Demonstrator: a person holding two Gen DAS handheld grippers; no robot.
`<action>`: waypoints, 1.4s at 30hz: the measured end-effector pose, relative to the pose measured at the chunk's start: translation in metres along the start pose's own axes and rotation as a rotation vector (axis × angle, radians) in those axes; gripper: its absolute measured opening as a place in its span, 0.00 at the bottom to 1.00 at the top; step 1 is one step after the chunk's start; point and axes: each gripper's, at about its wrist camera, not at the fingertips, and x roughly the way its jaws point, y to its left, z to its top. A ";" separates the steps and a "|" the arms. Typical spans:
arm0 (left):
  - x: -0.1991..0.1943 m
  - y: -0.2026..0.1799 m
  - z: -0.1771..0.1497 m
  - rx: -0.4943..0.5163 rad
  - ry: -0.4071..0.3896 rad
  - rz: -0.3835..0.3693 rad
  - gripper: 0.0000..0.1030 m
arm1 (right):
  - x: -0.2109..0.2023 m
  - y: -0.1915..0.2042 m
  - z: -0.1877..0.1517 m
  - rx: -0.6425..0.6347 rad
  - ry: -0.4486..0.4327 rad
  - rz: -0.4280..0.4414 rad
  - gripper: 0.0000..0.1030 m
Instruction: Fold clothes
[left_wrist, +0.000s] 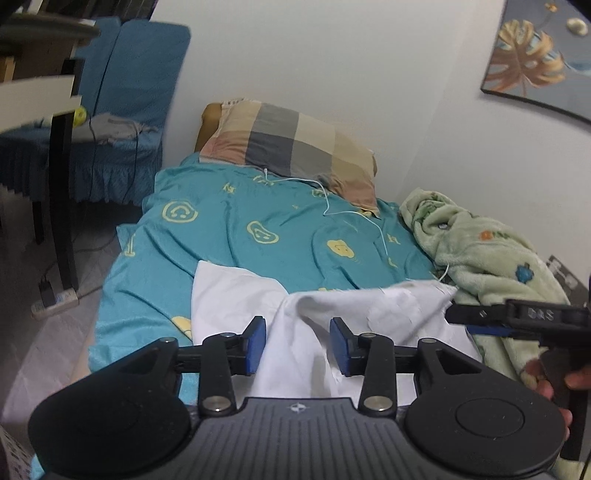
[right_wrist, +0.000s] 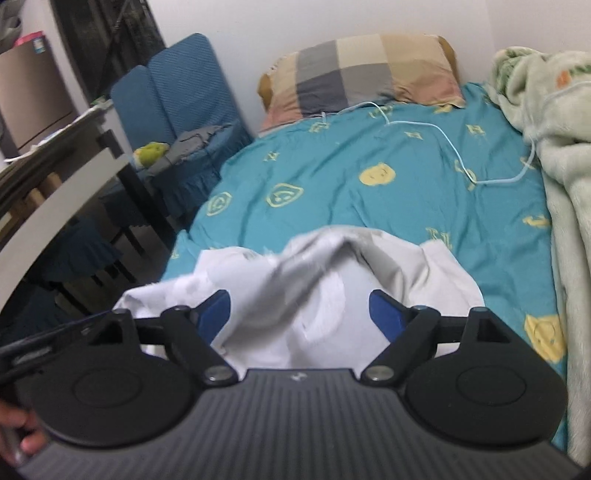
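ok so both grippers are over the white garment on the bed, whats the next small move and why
Probably lower the left gripper and the right gripper onto the white garment and close on its bunched fabric. Both sets of jaws stand open with cloth lying between the pads but not pinched, and the garment is still rumpled on the teal sheet, so nothing can be folded until it is gripped and spread.

free: teal bedsheet (right_wrist: 332, 162) mid-bed | blocked: green blanket (right_wrist: 554, 122) right, pillow (right_wrist: 362, 70) far, cable (right_wrist: 443, 136) across
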 end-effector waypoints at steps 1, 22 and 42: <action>-0.008 -0.004 -0.003 0.014 -0.002 -0.007 0.42 | -0.003 0.002 -0.002 -0.006 -0.014 -0.014 0.81; 0.024 0.036 -0.032 -0.204 0.250 0.208 0.02 | 0.043 0.083 -0.114 -0.498 0.475 0.098 0.30; 0.001 -0.079 -0.051 0.330 0.079 0.021 0.37 | -0.056 0.013 -0.016 0.049 0.020 0.231 0.11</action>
